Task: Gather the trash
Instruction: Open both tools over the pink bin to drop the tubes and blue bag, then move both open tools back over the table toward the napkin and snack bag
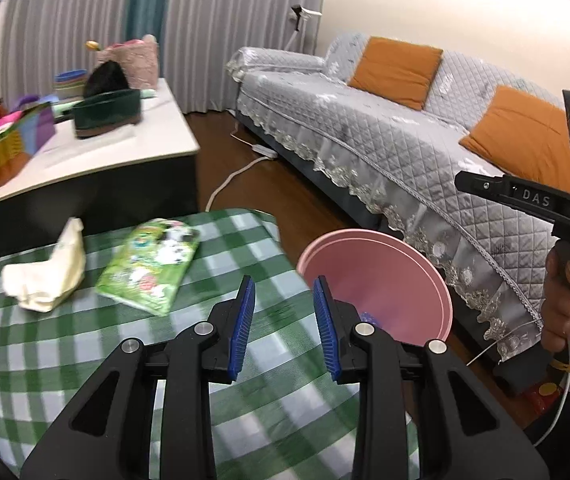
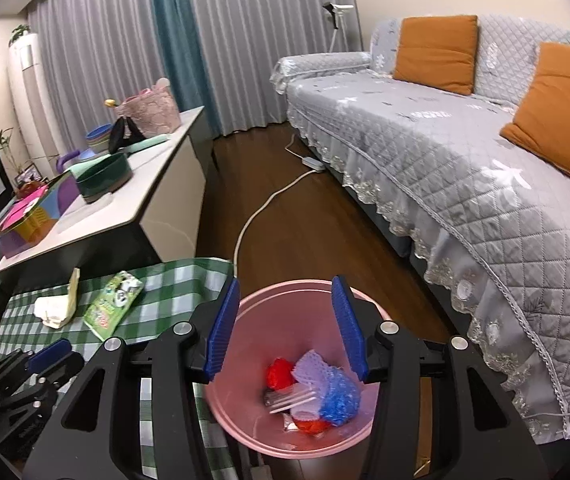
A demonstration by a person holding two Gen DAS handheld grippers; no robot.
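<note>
A pink bin stands on the floor beside the table with the green checked cloth. It holds red, purple and blue scraps and a white plastic fork. My right gripper hangs open right above the bin with nothing between its blue pads. My left gripper is open and empty over the table's right edge, next to the bin. On the cloth lie a crumpled cream paper and a green snack packet, both ahead and to the left of the left gripper.
A sofa with a grey quilted cover and orange cushions runs along the right. A white-topped cabinet with bowls and baskets stands behind the table. A white cable and power strip lie on the wood floor. A hand holds the right gripper.
</note>
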